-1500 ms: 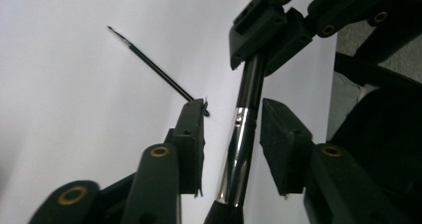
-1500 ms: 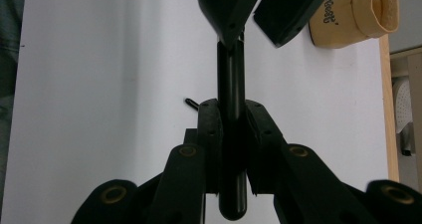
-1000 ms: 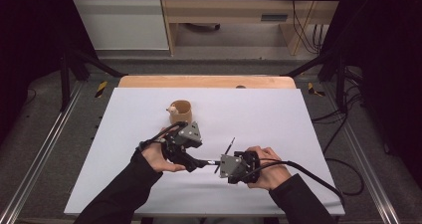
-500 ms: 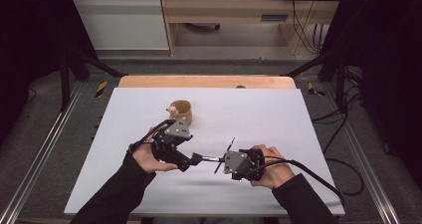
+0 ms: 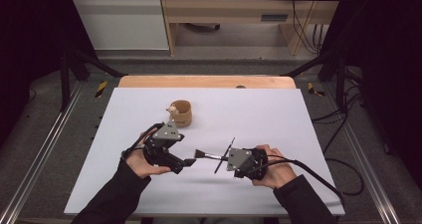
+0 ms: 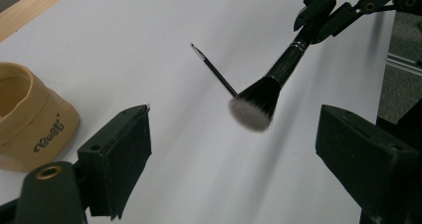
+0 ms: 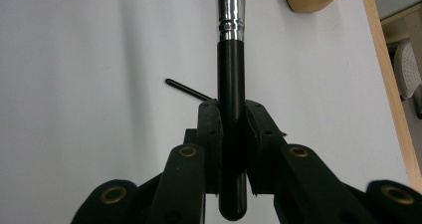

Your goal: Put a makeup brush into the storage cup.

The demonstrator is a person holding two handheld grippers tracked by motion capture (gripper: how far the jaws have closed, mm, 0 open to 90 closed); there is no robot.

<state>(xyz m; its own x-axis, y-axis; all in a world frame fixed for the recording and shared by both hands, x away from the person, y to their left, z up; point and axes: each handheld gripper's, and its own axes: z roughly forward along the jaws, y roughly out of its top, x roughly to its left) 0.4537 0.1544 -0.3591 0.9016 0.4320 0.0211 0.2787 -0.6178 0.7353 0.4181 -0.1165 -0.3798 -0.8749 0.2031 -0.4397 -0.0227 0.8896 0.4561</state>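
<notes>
My white worktop [image 5: 278, 114] fronts a wooden desk [image 5: 234, 10]; right hand-held gripper [image 5: 225, 158] pinches a black brush [image 5: 208, 156], left hand-held gripper [image 5: 186, 162] spread.

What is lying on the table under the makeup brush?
A thin black pencil-like stick lies on the white table beneath the makeup brush held in the right tongs. Its far part is covered by the brush.

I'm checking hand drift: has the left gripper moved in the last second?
Yes. The left gripper has drawn back toward the person and leftward, away from the tan cup, which stayed put.
</notes>
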